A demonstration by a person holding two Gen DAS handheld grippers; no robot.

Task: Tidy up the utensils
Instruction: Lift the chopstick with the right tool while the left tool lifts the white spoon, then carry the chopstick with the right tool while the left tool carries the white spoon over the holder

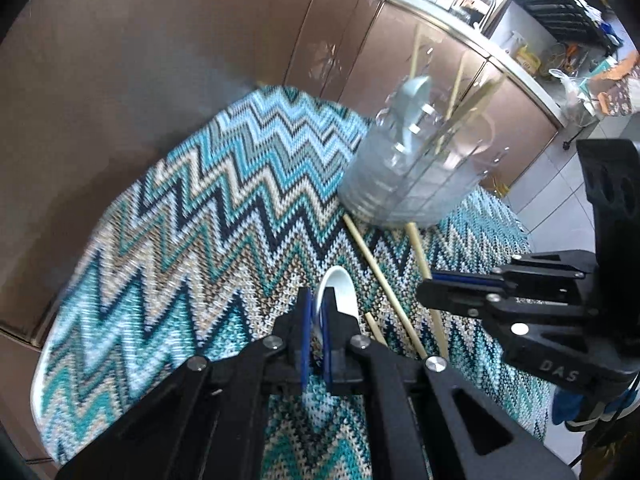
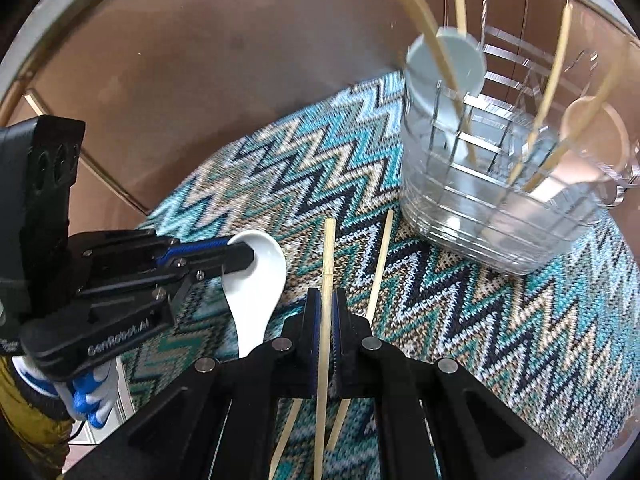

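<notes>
Left hand-held gripper (image 1: pixel 316 312) is reaching forward low over the tabletop (image 1: pixel 168 216), jaws clamping the rim of a white ceramic spoon (image 2: pixel 256 280) near its bowl; spoon handle is trailing back toward the near edge. In the right wrist view the left hand-held gripper (image 2: pixel 240 254) is coming in from the left, tilted slightly down.

Right hand-held gripper (image 2: pixel 328 308) is pointing forward just beside the spoon, jaws pinching one bamboo chopstick (image 2: pixel 326 304) along its length, tip sticking out ahead. In the left wrist view it (image 1: pixel 426 290) is sitting side-on at the right.

Loose chopsticks lying on the zigzag-patterned mat: one (image 2: pixel 378 264) just right of the held one, more ends poking out under the gripper body, exact count unclear.

Clear divided utensil holder (image 2: pixel 496 200) is standing further out on the mat, well apart from both grippers. Inside: four chopsticks leaning upright, one pale blue spoon (image 2: pixel 448 64), one beige spoon (image 2: pixel 588 120). Brown cabinet fronts (image 1: pixel 140 60) are running behind.
</notes>
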